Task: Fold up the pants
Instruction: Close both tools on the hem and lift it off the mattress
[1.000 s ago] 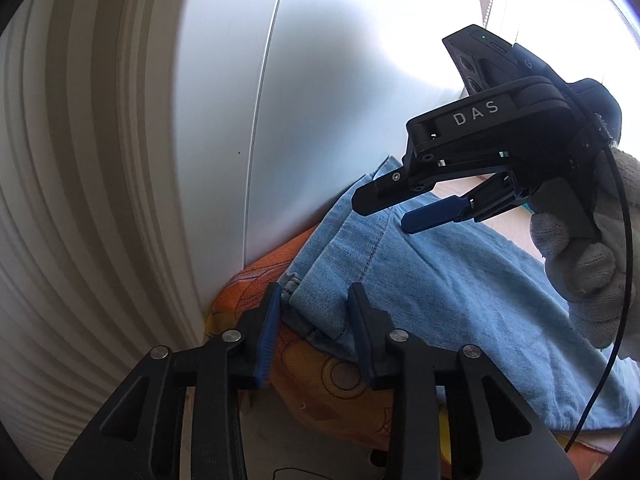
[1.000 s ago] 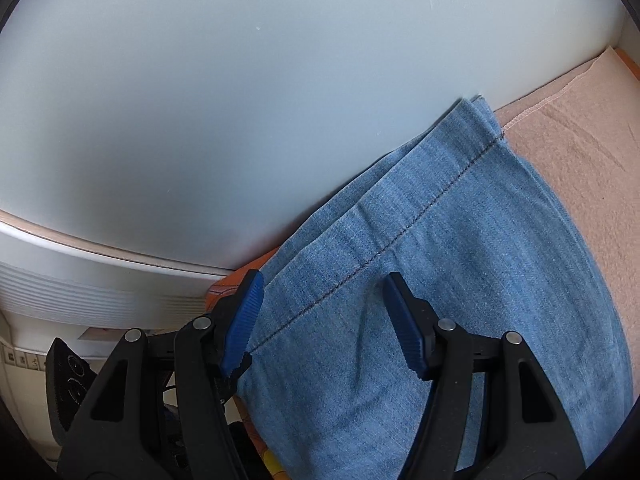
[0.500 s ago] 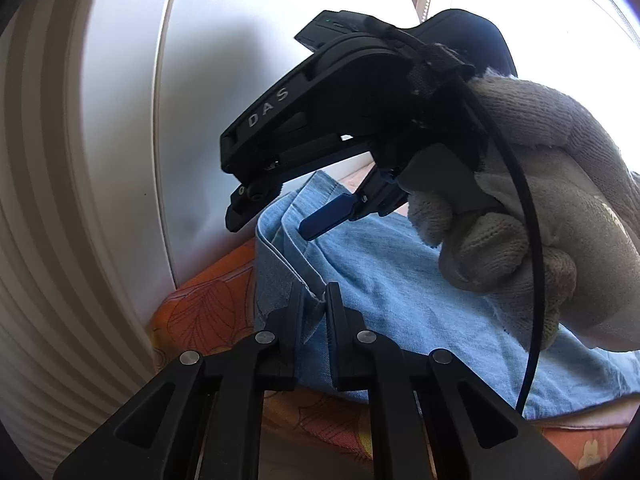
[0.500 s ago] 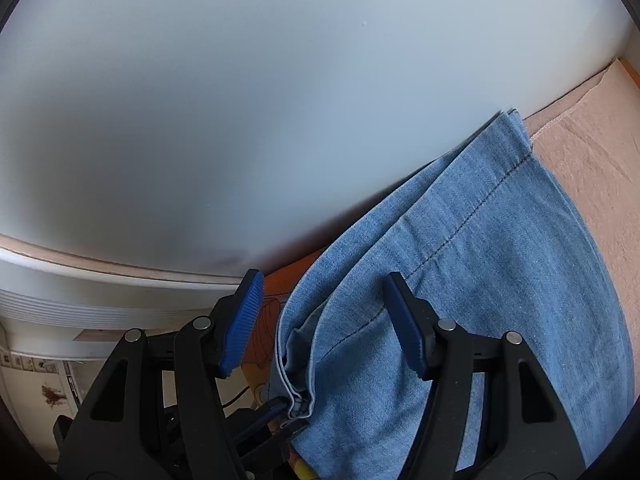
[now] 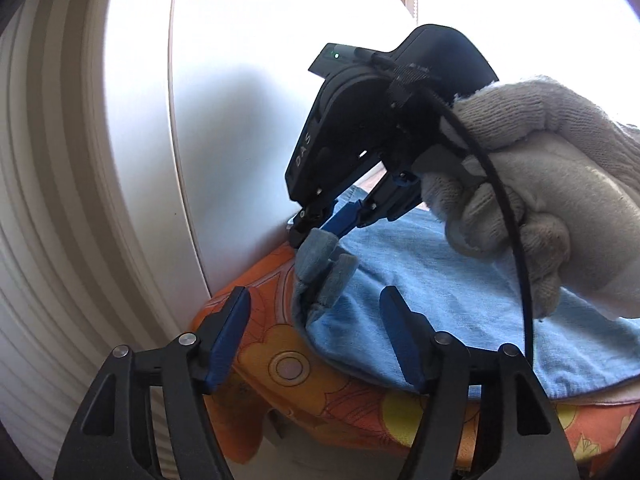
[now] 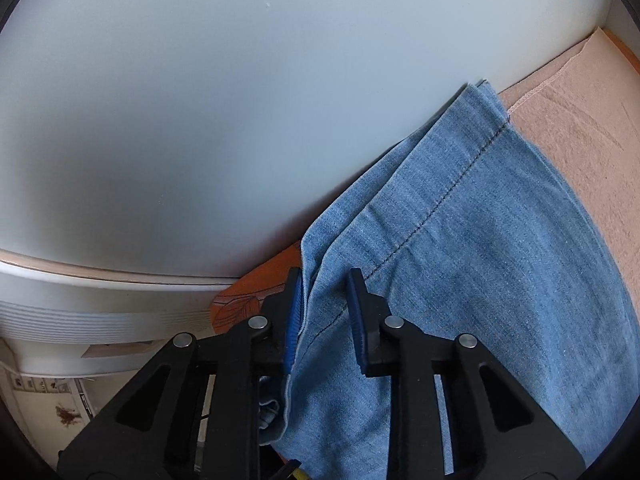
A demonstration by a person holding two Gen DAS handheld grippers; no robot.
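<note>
Light blue denim pants [image 5: 440, 300] lie folded on an orange flowered cover [image 5: 276, 364] against a white panel. In the left wrist view my right gripper [image 5: 316, 228], held by a gloved hand [image 5: 540, 184], pinches the pants' near corner and lifts it into a small peak. Its jaws are closing, and the right wrist view shows a denim fold [image 6: 480, 260] filling the narrow gap of the right gripper [image 6: 326, 312]. My left gripper [image 5: 314, 340] is opening, its pads apart on either side of the pants' edge without touching it.
The white panel [image 5: 240, 120] rises right behind the pants, with a ribbed white surface [image 5: 60, 200] to its left. A beige cloth [image 6: 580, 120] lies under the pants' far end. The orange cover [image 6: 256, 300] drops off at its near edge.
My left gripper shut on the pants' corner, then let go and spread open. My right gripper came over that corner and closed on it, and the corner now stands lifted.
</note>
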